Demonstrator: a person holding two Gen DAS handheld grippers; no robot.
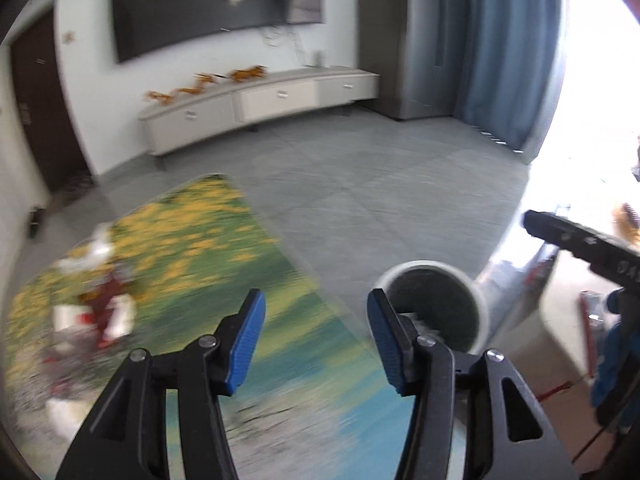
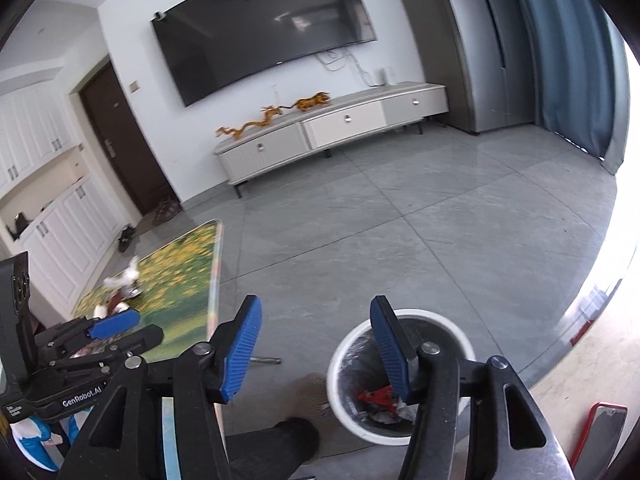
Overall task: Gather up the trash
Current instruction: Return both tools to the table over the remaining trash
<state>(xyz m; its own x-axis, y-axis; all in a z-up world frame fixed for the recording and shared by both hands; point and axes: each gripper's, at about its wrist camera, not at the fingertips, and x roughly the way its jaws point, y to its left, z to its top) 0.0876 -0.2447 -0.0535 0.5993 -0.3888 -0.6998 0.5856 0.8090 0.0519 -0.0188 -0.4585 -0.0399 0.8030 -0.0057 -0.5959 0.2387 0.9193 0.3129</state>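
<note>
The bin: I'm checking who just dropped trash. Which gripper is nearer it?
Right. The right gripper hangs open just above the bin, one finger crossing its rim. The left gripper is off over the table, also open and empty.

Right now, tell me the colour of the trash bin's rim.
White, around a dark liner; the trash bin shows best in the right wrist view.
</note>
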